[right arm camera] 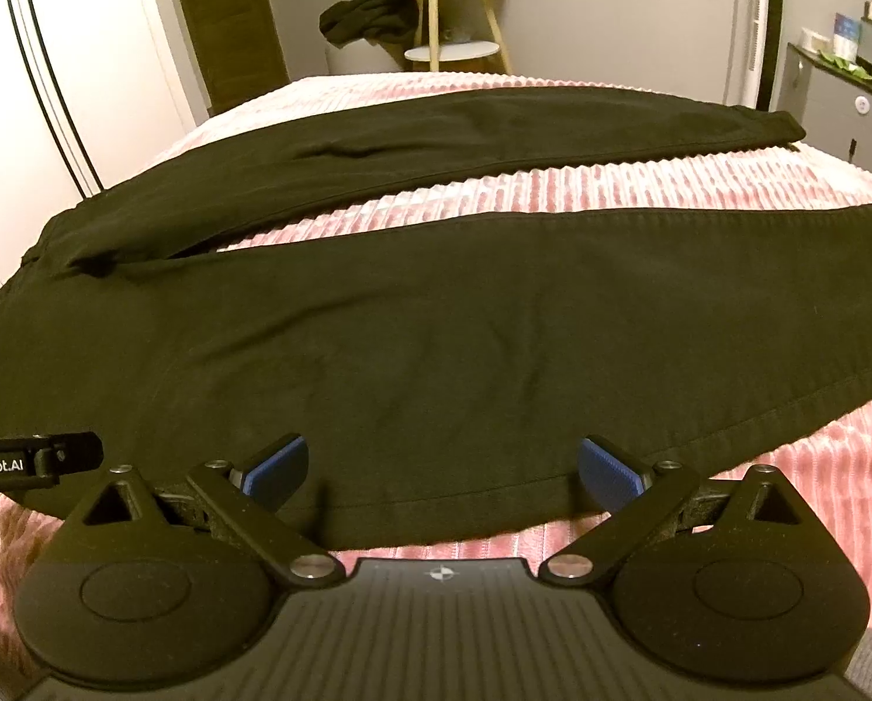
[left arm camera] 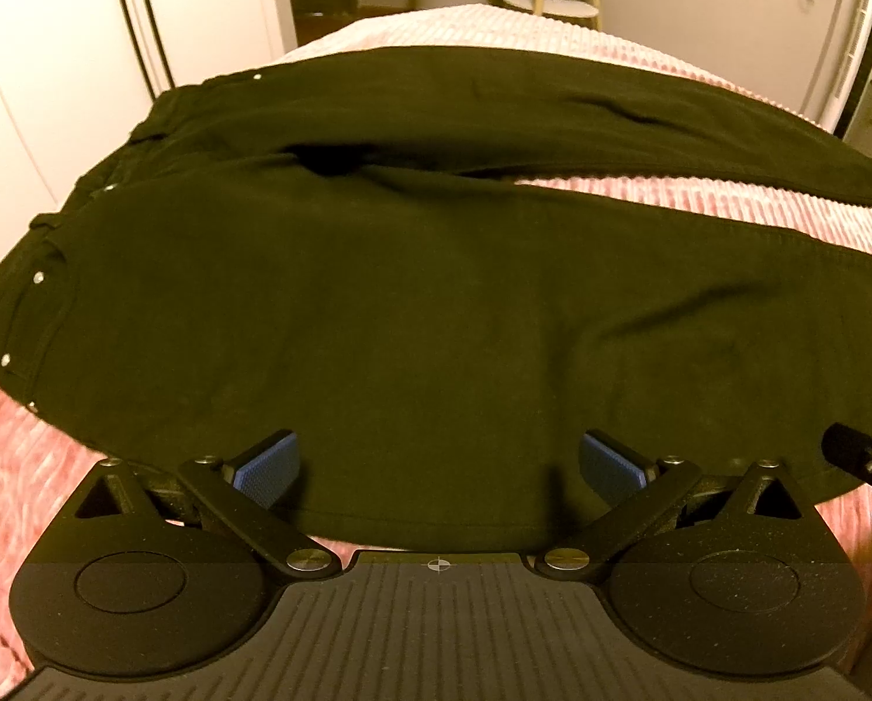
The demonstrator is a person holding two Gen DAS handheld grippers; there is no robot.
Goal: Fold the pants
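Observation:
Black pants (left arm camera: 377, 304) lie spread flat on a pink ribbed bedspread (left arm camera: 728, 210), waistband to the left, both legs running right and parted in a narrow V. My left gripper (left arm camera: 439, 467) is open and empty, its blue pads over the near leg's front edge by the hip. In the right wrist view the pants (right arm camera: 436, 339) show their two leg ends at the right. My right gripper (right arm camera: 443, 470) is open and empty over the near leg's front edge, further toward the hem. Each gripper's tip shows at the other view's edge.
The bedspread (right arm camera: 611, 187) covers the whole bed. White wardrobe doors (right arm camera: 73, 87) stand at the left. A small wooden side table (right arm camera: 453, 17) and dark clothing on a stool (right arm camera: 372, 9) stand beyond the bed. A cabinet (right arm camera: 845, 111) stands at the far right.

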